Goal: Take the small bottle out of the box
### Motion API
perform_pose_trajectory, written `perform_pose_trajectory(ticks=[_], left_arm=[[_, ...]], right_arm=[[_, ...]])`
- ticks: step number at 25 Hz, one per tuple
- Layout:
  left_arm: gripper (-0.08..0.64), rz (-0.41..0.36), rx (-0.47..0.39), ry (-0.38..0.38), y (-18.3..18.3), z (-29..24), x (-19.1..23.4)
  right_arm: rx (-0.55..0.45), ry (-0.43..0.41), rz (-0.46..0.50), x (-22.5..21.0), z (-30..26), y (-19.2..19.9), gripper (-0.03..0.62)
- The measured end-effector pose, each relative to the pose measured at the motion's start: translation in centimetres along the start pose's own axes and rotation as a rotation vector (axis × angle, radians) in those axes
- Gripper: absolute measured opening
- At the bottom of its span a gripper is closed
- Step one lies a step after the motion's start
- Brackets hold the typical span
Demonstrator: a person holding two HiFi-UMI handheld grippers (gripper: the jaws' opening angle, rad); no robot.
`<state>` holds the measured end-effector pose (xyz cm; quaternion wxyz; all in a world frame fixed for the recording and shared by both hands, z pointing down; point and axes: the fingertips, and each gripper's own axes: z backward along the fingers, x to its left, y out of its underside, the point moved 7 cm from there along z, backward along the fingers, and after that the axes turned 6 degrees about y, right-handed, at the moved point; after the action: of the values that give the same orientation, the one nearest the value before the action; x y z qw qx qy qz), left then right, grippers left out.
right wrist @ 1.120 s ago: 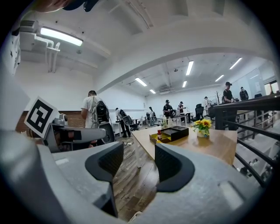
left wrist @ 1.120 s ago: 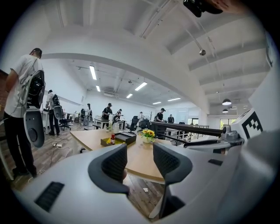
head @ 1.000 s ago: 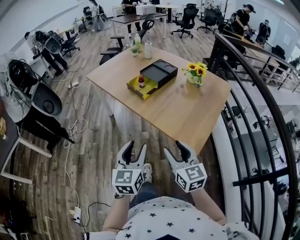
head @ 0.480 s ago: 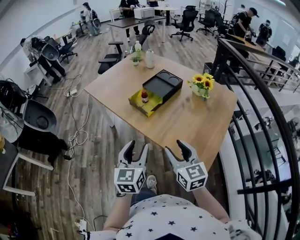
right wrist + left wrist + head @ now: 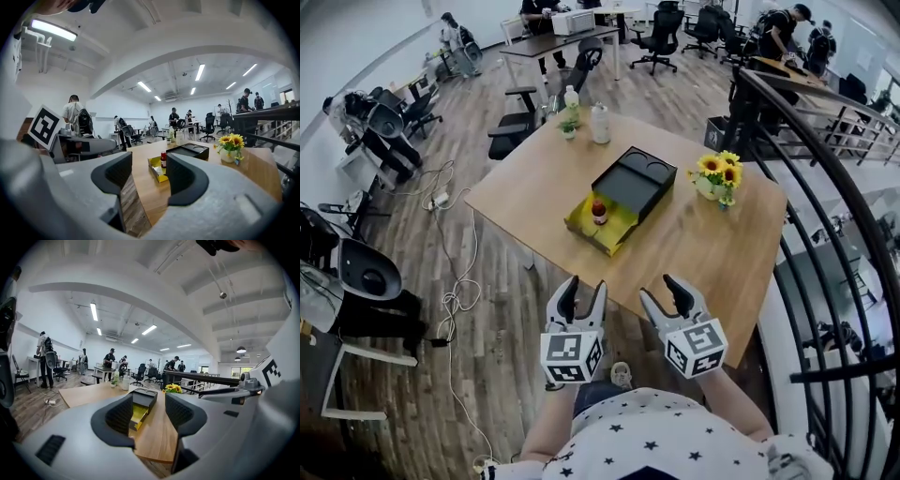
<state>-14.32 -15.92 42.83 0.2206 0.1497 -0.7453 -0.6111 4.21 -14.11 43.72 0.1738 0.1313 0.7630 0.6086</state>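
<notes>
Standing in box (image 5: 617, 232), small bottle (image 5: 598, 208) well beyond left claw (image 5: 584, 287), right claw (image 5: 662, 291).

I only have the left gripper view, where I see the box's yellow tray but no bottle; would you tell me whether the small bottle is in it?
Observer: Yes, the small bottle stands upright in the yellow tray, close to the black box.
Operator: Thank you. Is the right gripper free?
Observer: The right gripper has its jaws apart with nothing held between them.
Operator: Does it line up with the bottle?
Observer: In the right gripper view, the bottle shows far ahead in the gap between its jaws, near the right one.
</notes>
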Motion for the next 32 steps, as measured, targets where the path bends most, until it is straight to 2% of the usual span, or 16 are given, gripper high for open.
perform_pose_trajectory(ticks=[11,19,32], left_arm=[[0.204,0.006,0.055,0.028,0.5,-7.0,5.9],[0.209,-0.012,0.114,0.043,2.1,-12.9,8.1],[0.209,0.007,0.207,-0.006,4.6,-23.1,11.3]], right_arm=[[0.009,0.015,0.001,-1.0,-6.8,-0.9,0.209],[0.038,0.041,-0.029,-2.9,-9.7,-0.5,0.209],[0.099,0.032,-0.070,-7.4,-15.2,0.5,0.209]])
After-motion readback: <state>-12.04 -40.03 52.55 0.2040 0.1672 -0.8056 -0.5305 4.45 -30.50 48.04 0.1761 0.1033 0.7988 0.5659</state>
